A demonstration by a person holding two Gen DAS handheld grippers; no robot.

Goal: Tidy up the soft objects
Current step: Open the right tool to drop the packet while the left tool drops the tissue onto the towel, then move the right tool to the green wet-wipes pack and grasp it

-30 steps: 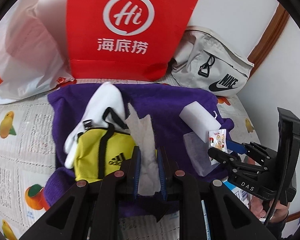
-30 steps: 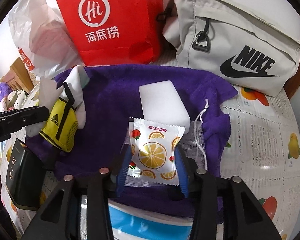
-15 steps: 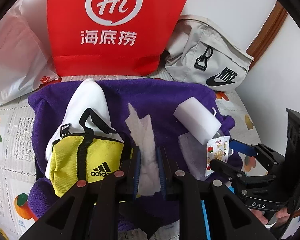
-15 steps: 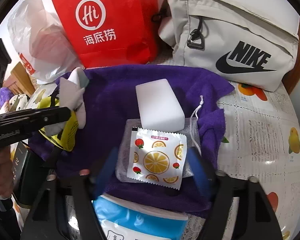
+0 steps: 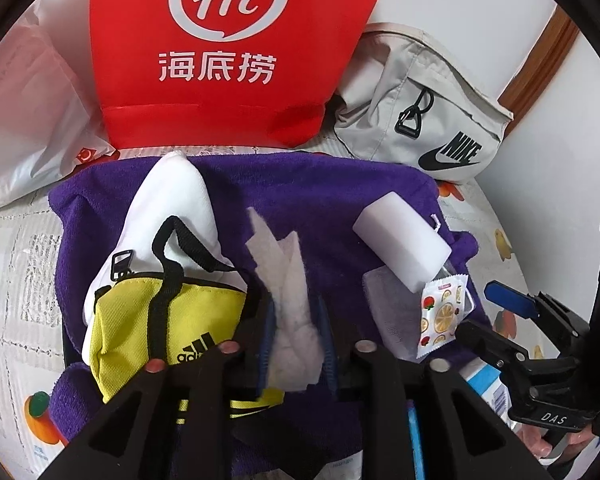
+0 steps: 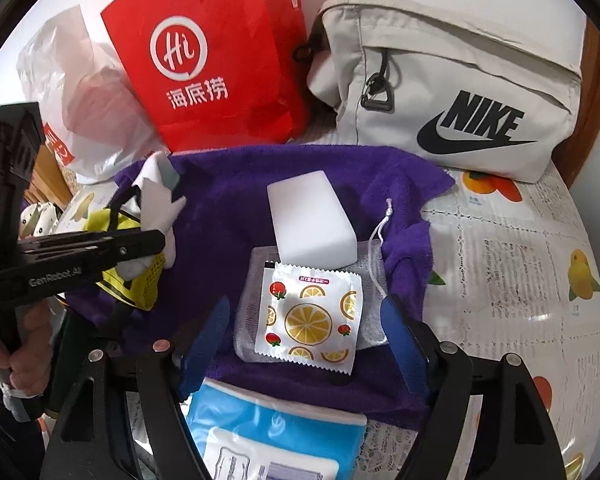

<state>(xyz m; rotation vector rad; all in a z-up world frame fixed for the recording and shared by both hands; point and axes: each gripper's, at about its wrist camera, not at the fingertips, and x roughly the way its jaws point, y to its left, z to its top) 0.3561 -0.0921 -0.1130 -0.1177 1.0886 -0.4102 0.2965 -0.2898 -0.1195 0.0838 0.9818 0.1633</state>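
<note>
Left wrist view: left gripper (image 5: 296,340) opening around crumpled tissue (image 5: 290,300), lower centre, releasing onto purple towel (image 5: 320,196).
Right gripper (image 6: 306,332): spread wide, fruit sachet (image 6: 312,316) freed atop mesh pouch (image 6: 252,320).

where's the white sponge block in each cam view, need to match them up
Left wrist view: the white sponge block lies right of centre on the purple towel, tilted, its near end by the fruit-print sachet.
Right wrist view: the block lies at centre, straight ahead, just beyond the same sachet.
Shared landmark: the red Hi bag stands behind the towel in both.
</note>
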